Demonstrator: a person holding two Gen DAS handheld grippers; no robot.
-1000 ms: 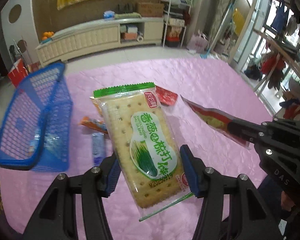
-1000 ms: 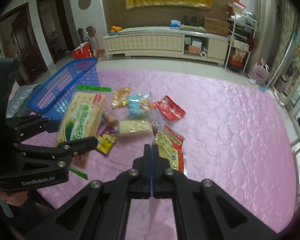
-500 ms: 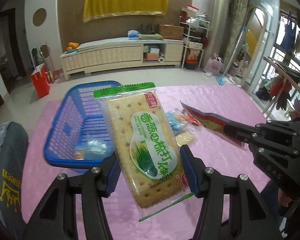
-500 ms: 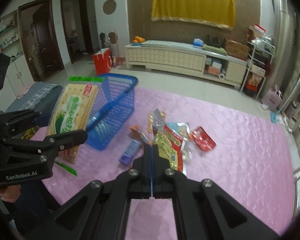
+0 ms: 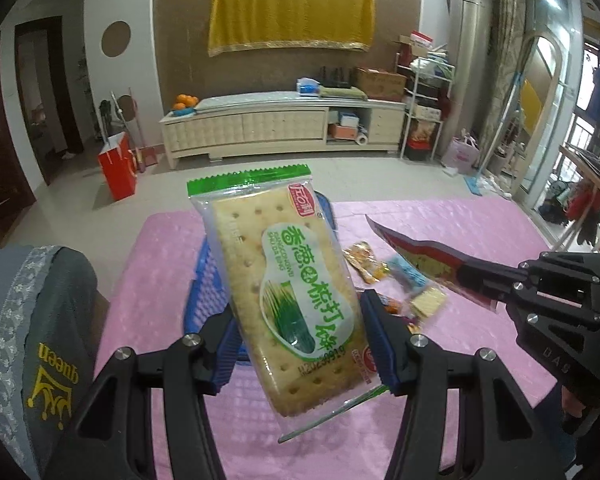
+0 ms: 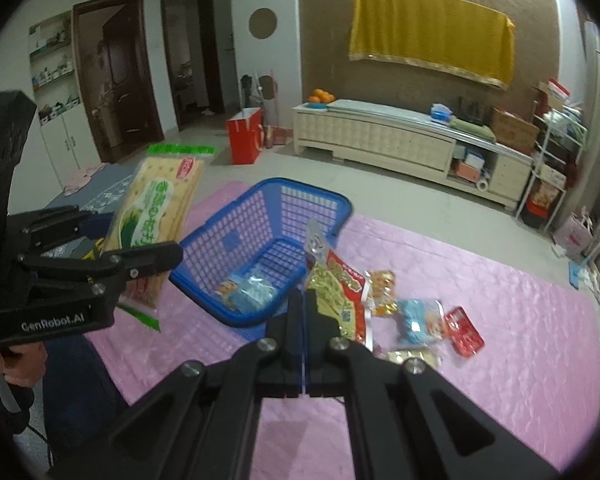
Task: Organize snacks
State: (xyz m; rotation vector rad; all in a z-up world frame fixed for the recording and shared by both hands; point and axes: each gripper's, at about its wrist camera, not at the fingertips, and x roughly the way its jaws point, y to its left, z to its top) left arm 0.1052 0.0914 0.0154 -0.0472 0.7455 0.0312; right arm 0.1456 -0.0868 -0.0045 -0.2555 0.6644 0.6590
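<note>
My left gripper is shut on a long green-and-white cracker packet, gripped across its width and held upright in the air. Behind the packet, on the pink cloth, stands the blue mesh basket. In the right wrist view the same basket holds a bluish snack bag. My right gripper is shut on the edge of a red-and-yellow snack bag, which hangs over the basket's near right corner. Seen from the right, the left gripper holds the cracker packet left of the basket.
Loose snacks lie right of the basket on the pink table cover: a gold packet, a light blue one, a red one. A grey-covered chair back stands at the table's left edge. A red bag sits on the floor beyond.
Both grippers have risen and swung left toward the basket, each keeping hold of its packet. The basket now sits behind the cracker packet and under the red-and-yellow bag.
</note>
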